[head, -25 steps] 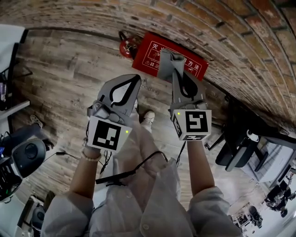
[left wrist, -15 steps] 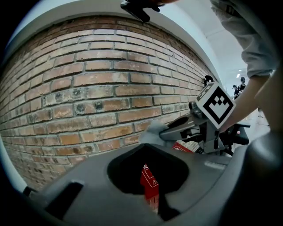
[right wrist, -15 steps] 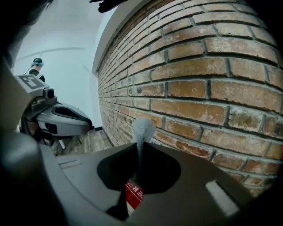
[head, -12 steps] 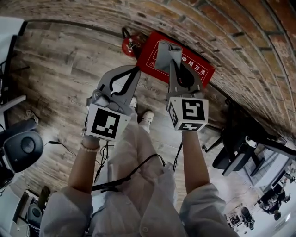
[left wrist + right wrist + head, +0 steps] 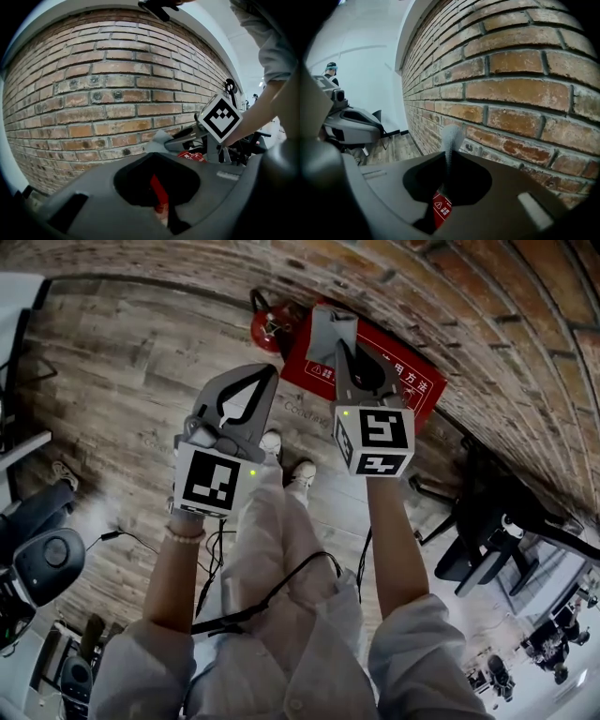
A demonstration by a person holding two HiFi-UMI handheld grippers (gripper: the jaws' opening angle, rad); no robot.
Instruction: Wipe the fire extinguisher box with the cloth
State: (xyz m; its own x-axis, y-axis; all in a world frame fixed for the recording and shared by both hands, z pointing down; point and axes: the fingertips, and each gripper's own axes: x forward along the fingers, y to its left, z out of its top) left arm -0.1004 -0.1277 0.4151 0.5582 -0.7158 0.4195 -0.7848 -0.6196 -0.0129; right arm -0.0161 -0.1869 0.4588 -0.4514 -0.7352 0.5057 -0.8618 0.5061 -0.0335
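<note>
My right gripper (image 5: 338, 345) has its 2 jaws clamped on the crumpled grey cloth (image 5: 330, 329). The cloth sits over the flat red fire extinguisher box (image 5: 420, 388), toward the box's end nearest the round red extinguisher (image 5: 266, 329). That box lies on the wooden plank floor (image 5: 122, 381) at the foot of the red brick wall (image 5: 487, 306). My left gripper (image 5: 270, 371), just short of the box's front edge, has its 2 jaws pressed together, empty.

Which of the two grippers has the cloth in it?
The right gripper: its fingers are shut on the grey cloth, which sticks out past their tips. The left gripper is shut with nothing in it.
</note>
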